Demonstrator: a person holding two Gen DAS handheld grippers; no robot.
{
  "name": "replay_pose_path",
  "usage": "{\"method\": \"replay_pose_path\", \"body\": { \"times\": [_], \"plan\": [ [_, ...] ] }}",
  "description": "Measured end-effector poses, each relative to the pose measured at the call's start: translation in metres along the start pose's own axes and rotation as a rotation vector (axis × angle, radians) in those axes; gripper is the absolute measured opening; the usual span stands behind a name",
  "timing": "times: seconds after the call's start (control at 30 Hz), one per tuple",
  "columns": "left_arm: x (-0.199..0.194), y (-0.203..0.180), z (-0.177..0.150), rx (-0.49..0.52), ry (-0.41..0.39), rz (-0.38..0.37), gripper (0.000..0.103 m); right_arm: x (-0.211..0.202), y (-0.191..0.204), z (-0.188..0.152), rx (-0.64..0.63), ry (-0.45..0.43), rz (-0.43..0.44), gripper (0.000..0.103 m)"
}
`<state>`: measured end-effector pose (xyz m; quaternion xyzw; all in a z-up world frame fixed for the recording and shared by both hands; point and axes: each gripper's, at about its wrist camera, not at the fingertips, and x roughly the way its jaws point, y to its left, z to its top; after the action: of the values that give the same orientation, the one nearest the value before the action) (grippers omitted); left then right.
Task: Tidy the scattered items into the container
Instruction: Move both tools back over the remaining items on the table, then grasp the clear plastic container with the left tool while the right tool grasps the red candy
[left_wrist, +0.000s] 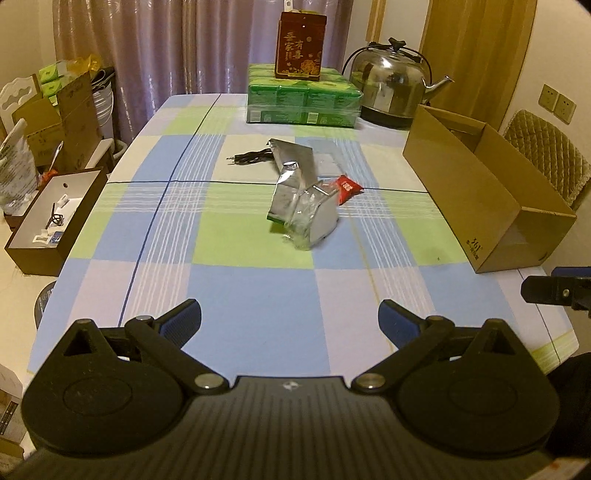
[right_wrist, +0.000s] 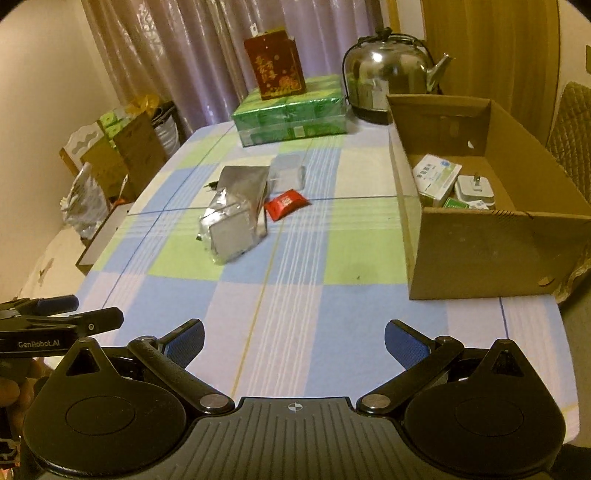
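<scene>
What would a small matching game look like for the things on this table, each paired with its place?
Things:
1. red packet
2. kettle
3. white plug
4. dark red box

Places:
A. inside the cardboard box
B. on top of the green packs
C. beside the silver bag
D. far end of the table, behind the cardboard box

Pairs: 1-C, 2-D, 3-A, 4-B

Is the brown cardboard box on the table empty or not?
Not empty. The right wrist view looks into the open-topped brown cardboard box and shows a white charger plug and small white-and-green cartons lying on its floor.
</scene>
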<state>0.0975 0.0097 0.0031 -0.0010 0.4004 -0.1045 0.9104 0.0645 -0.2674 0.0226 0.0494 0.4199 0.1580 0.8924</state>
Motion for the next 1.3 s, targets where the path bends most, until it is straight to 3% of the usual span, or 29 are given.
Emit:
{"method": "replay_pose_path", "body": {
  "times": [0.43, 0.63, 0.93, 1.2, 1.3],
  "plan": [
    [0.009, 0.001, -0.004, 0.055, -0.004, -0.039, 0.099, 0.013, 0.001, 0.002, -0.005, 0.017, -0.005, 0.101],
    [0.025, -0.004, 0.007, 0.163, 0.004, -0.071, 0.097, 0.027, 0.000, 0.006, -0.008, 0.015, 0.000, 0.101],
    [0.069, -0.002, 0.027, 0.303, 0.025, -0.106, 0.080, 0.060, 0.002, 0.027, -0.026, -0.019, 0.021, 0.101],
    [0.111, 0.002, 0.051, 0.418, 0.006, -0.130, 0.079, 0.101, 0.004, 0.046, -0.040, -0.007, 0.031, 0.101],
    [0.128, -0.001, 0.060, 0.474, -0.008, -0.144, 0.074, 0.114, 0.004, 0.052, -0.047, -0.007, 0.030, 0.101]
  ]
}}
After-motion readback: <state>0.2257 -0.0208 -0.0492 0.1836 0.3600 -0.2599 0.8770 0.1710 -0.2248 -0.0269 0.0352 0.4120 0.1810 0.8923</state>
